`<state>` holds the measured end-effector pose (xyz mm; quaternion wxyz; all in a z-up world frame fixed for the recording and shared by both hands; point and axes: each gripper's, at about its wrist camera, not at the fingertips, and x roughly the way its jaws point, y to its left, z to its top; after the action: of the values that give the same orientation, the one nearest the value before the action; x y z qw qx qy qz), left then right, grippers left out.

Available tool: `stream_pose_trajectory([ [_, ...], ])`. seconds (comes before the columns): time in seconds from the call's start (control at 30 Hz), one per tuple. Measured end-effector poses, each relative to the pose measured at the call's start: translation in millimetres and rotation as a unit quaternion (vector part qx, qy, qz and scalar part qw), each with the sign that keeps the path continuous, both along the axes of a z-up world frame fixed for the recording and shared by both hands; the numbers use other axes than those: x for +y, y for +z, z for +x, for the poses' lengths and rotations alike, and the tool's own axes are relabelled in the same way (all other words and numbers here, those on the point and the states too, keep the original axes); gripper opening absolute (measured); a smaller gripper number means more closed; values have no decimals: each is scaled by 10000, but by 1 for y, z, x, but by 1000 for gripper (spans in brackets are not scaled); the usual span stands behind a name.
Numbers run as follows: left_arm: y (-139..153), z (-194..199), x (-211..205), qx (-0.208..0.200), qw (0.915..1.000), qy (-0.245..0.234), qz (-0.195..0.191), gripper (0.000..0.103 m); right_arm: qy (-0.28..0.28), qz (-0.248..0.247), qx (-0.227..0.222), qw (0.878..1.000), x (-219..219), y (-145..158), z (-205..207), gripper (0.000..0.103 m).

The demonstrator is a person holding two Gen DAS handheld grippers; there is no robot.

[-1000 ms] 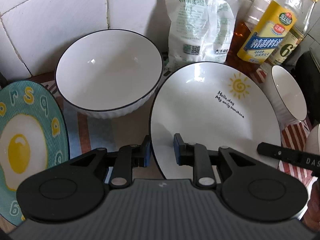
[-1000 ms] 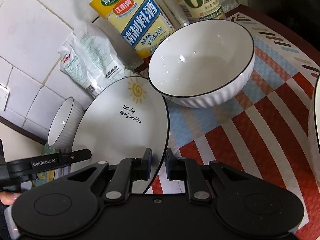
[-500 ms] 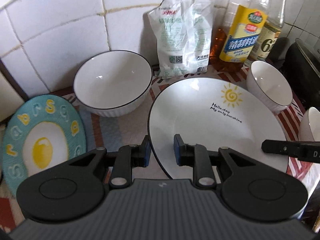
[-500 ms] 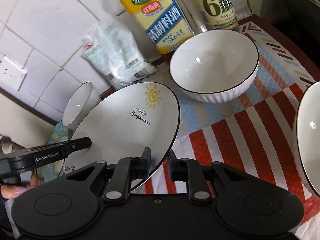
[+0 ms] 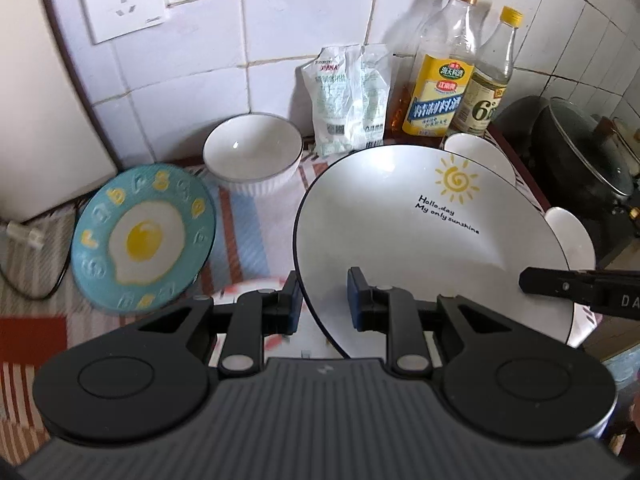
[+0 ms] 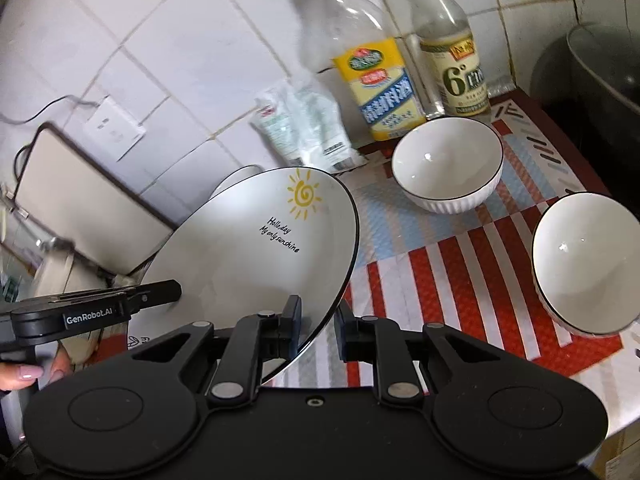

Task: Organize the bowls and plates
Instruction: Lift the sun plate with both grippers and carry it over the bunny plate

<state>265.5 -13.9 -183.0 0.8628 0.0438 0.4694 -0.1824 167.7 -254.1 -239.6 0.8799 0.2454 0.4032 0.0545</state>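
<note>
Both grippers hold a white plate with a sun print, lifted above the counter. My left gripper is shut on its left rim. My right gripper is shut on its right rim, where the plate tilts up. A teal egg-print plate lies on the mat at the left. A white ribbed bowl stands by the wall. Two more white bowls stand on the striped mat at the right.
A white pouch and two bottles stand against the tiled wall. A dark pot with a glass lid is at the far right. A wall socket and a cable are at the left.
Both grippers have risen and pulled back with the sun plate held between them. More of the counter, the wall socket and the egg plate have come into view.
</note>
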Motion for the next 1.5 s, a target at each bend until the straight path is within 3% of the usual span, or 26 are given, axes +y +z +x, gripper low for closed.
stream_pose_trajectory([
  [0.43,21,-82,40,79,9978,650,99,21,772,-50,-14,9970,32,20,-51,23],
  [0.77,27,-116,65,171,9945,1021,156,21,1324,-49,57,9912,55,25,-70,25],
  [1.07,-8,-103,94,487,9908,1262,1,21,1392,-107,274,9898,84,7,-70,27],
  [1.33,-55,-70,111,945,9916,877,-96,22,841,22,549,9949,99,-31,-51,27],
  [1.5,-75,-52,115,1126,9918,605,52,22,578,89,740,9955,109,-55,-42,27],
])
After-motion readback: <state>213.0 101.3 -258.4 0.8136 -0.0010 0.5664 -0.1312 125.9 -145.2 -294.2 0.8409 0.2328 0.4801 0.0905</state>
